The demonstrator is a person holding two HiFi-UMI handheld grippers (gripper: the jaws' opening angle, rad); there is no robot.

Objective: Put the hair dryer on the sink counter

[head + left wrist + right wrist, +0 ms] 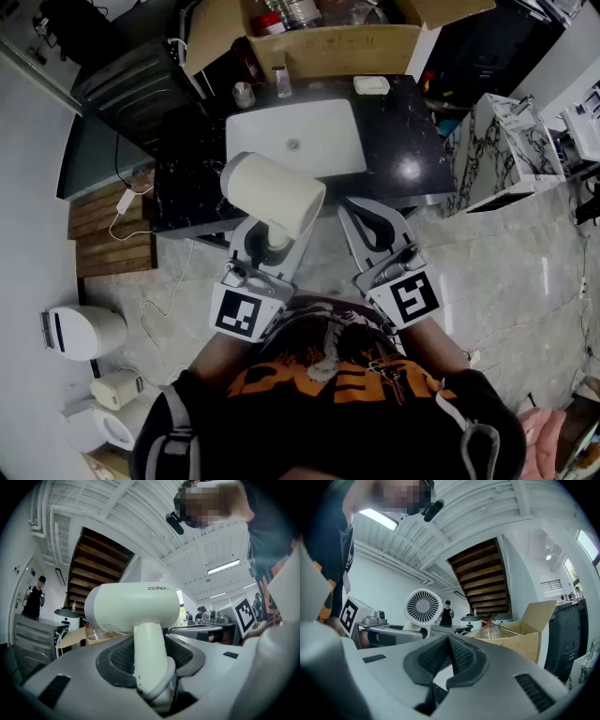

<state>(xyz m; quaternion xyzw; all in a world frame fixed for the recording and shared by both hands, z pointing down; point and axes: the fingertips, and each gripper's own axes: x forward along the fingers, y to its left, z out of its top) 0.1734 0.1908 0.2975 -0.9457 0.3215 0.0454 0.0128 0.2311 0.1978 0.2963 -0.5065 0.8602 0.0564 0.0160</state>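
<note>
A cream hair dryer (273, 192) is held up in front of the black sink counter (403, 141), its barrel lying crosswise over the counter's near edge. My left gripper (271, 240) is shut on its handle, barrel uppermost. In the left gripper view the handle (151, 653) stands upright between the dark pads, with the barrel (133, 607) above them. My right gripper (367, 217) hovers beside it to the right, its jaws shut with nothing between them. In the right gripper view (450, 641) the pads meet at the tip, and the dryer's round rear grille (423, 606) shows to the left.
A white basin (319, 141) is set in the counter, with a soap dish (371, 85) and small bottles (280, 82) behind it. An open cardboard box (347, 47) stands at the back. A dark appliance (131, 84) is at the left, a marble-patterned cabinet (497, 150) at the right, a toilet (84, 333) at the lower left.
</note>
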